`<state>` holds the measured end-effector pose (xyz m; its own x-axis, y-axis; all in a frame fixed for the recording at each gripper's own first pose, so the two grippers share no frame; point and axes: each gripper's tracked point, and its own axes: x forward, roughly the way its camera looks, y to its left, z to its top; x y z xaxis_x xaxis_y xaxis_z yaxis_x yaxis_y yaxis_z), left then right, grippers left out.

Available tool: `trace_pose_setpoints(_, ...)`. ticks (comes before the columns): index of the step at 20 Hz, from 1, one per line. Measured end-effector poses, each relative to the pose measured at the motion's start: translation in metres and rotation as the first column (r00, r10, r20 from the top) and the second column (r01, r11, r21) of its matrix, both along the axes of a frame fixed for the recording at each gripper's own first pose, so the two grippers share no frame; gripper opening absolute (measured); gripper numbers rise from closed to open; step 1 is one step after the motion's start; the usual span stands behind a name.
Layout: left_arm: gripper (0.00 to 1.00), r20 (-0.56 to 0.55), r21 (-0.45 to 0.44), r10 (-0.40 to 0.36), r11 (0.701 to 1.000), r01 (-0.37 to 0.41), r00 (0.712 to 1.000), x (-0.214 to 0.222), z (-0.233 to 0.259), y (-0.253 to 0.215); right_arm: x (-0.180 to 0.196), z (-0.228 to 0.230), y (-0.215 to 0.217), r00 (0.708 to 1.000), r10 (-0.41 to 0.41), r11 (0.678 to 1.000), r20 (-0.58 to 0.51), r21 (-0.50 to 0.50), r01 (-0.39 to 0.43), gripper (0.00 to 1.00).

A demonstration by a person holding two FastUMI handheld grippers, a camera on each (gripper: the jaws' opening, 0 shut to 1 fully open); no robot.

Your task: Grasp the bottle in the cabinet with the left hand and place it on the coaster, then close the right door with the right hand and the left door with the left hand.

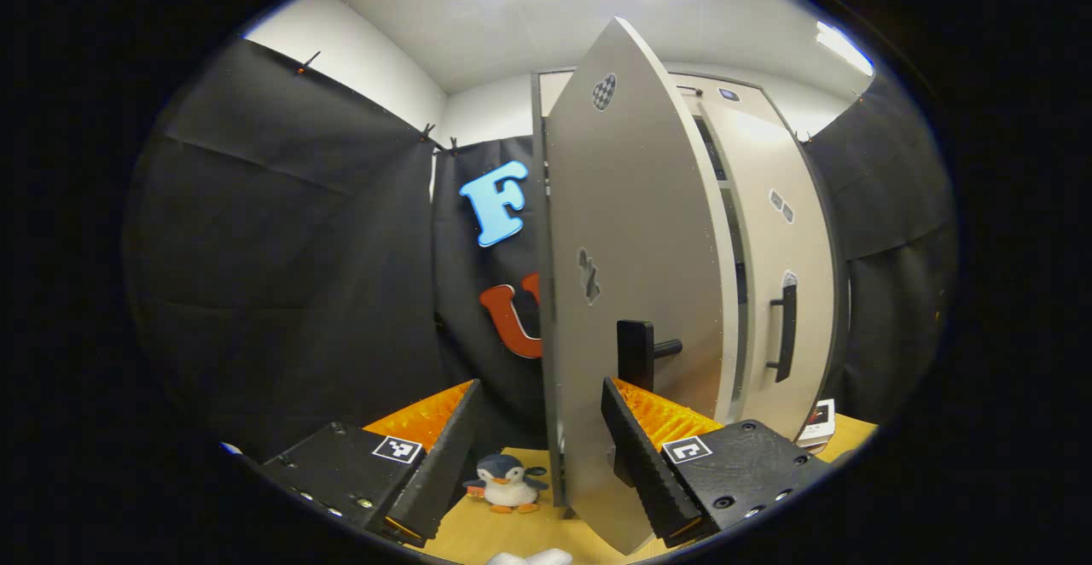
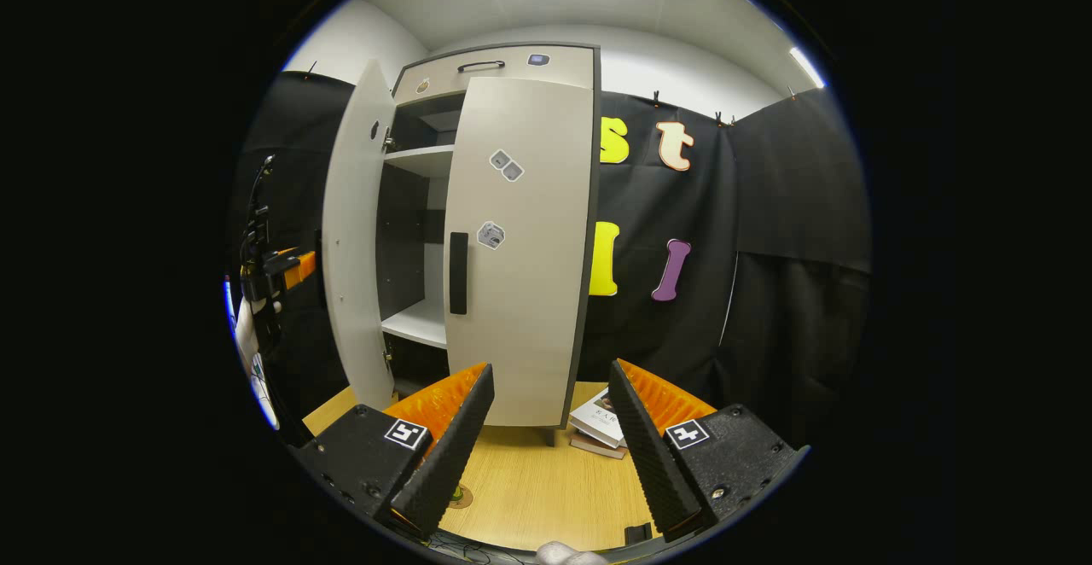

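Note:
The cabinet's left door (image 1: 631,232) stands half open right in front of my left gripper (image 1: 542,463). That gripper is open, and the door's lower free edge sits between its fingers, close to the right one. The door's black handle (image 1: 640,352) is just above that finger. The right door (image 2: 520,249) is shut against the cabinet, its black handle (image 2: 458,273) facing my right gripper (image 2: 546,454), which is open and holds nothing, some way back over the table. In the right gripper view the left door (image 2: 358,241) hangs open on bare shelves (image 2: 418,322), with the left gripper (image 2: 273,270) beside it.
A small penguin toy (image 1: 508,481) sits on the wooden table (image 1: 486,531) left of the open door. Stacked books (image 2: 601,420) lie by the cabinet's right foot. A small round disc (image 2: 461,495) lies on the table (image 2: 546,480) near my right gripper's left finger.

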<state>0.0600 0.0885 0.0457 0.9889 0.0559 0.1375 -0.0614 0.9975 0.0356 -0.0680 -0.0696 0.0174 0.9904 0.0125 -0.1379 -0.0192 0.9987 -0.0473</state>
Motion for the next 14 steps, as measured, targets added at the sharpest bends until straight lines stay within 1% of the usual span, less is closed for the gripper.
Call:
trace_pose_setpoints(1,0.87,-0.001,-0.008,-0.022,1.000,0.022,1.000,0.006,-0.001,-0.011,0.000,0.000,-0.001,1.000,-0.002,1.000,0.000,0.003,0.002,0.83)
trace_pose_setpoints(2,0.87,-0.004,-0.009,-0.035,0.999,0.035,0.999,0.012,-0.003,-0.020,0.002,0.000,-0.003,1.000,-0.004,1.000,0.000,0.008,0.004,0.83)
trace_pose_setpoints(4,0.95,-0.023,-0.007,-0.059,0.998,0.059,0.998,0.019,-0.007,-0.040,0.000,0.003,-0.005,1.000,-0.010,1.000,0.003,0.015,0.010,0.83)
trace_pose_setpoints(5,0.96,-0.030,-0.014,-0.074,0.997,0.073,0.997,0.020,-0.010,-0.047,0.000,0.006,-0.007,1.000,-0.013,1.000,0.009,0.016,0.013,0.83)
trace_pose_setpoints(7,0.96,-0.035,-0.018,-0.105,0.994,0.104,0.994,0.020,-0.011,-0.060,0.000,0.011,-0.004,0.999,-0.029,1.000,0.030,0.010,0.029,0.83)
trace_pose_setpoints(10,0.96,-0.047,-0.012,-0.099,0.995,0.098,0.994,0.011,-0.012,-0.059,0.005,0.013,0.000,0.998,-0.040,0.999,0.041,0.029,0.038,0.83)
trace_pose_setpoints(14,0.96,-0.070,-0.045,-0.114,0.993,0.111,0.991,-0.012,-0.015,-0.064,0.015,0.014,0.007,0.998,-0.035,0.998,0.046,0.046,0.033,0.83)
